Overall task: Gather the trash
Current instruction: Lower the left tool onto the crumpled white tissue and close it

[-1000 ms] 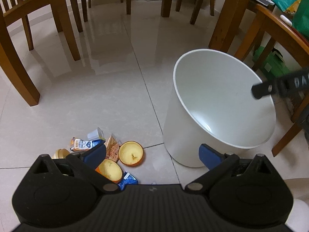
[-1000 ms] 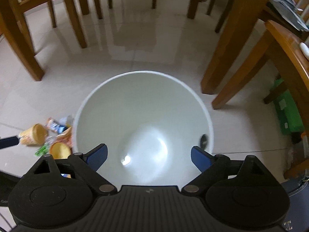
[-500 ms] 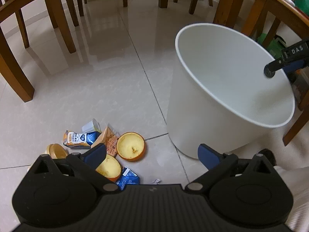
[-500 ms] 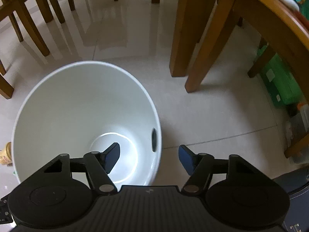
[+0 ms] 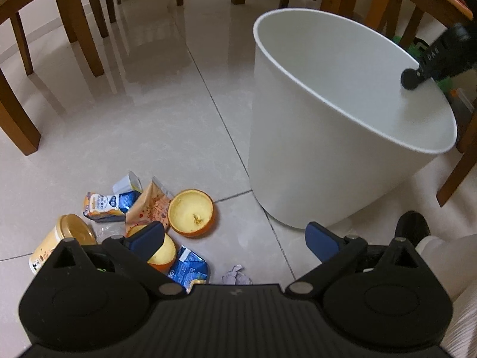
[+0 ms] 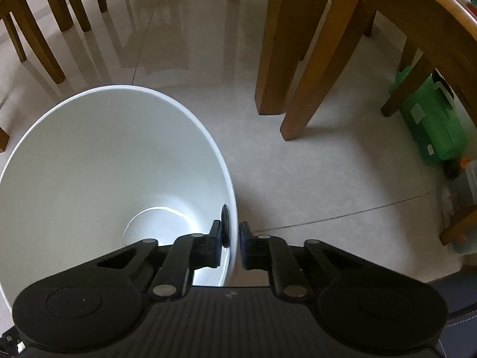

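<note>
Right wrist view: right gripper [image 6: 231, 243] pinched the white bin [image 6: 89, 161] rim, lower centre.
Left gripper [image 5: 235, 237]: spread, empty.
Bin: probably light, stiff; rim suited gripping.

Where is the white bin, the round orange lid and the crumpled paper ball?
white bin [image 5: 313, 161], left wrist view, on its outer side wall.
round orange lid [image 5: 190, 212], left wrist view, on its yellow inside.
crumpled paper ball [image 5: 235, 275], left wrist view, on its wrinkled top, just above the gripper body.
</note>
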A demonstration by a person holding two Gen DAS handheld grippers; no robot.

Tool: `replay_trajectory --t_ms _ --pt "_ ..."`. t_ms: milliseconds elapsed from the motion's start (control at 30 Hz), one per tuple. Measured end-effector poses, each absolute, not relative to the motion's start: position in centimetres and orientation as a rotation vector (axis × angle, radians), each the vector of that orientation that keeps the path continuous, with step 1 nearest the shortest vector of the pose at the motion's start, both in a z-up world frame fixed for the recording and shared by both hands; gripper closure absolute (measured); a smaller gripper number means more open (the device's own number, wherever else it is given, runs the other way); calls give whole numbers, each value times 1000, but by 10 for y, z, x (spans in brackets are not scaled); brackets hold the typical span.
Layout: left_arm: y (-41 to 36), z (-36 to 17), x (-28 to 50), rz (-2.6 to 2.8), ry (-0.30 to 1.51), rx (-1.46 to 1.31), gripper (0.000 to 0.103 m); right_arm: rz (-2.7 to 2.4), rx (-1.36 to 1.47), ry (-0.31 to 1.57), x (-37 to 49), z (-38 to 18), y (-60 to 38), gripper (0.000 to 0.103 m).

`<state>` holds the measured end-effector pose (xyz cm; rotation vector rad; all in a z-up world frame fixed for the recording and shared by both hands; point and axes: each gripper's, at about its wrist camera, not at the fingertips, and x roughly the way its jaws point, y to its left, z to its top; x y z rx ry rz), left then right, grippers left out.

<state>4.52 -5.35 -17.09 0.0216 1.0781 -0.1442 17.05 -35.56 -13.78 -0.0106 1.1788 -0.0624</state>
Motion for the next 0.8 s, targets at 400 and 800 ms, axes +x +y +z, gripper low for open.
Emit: replay_trajectory --t_ms 400,800 --pt "-65 -230 18 -247 1141 92 29 -102 -55 1153 181 -136 -347 91" --pt "-74 -317 25 -187 1206 125 51 -100 -99 1143 175 -138 -341 90"
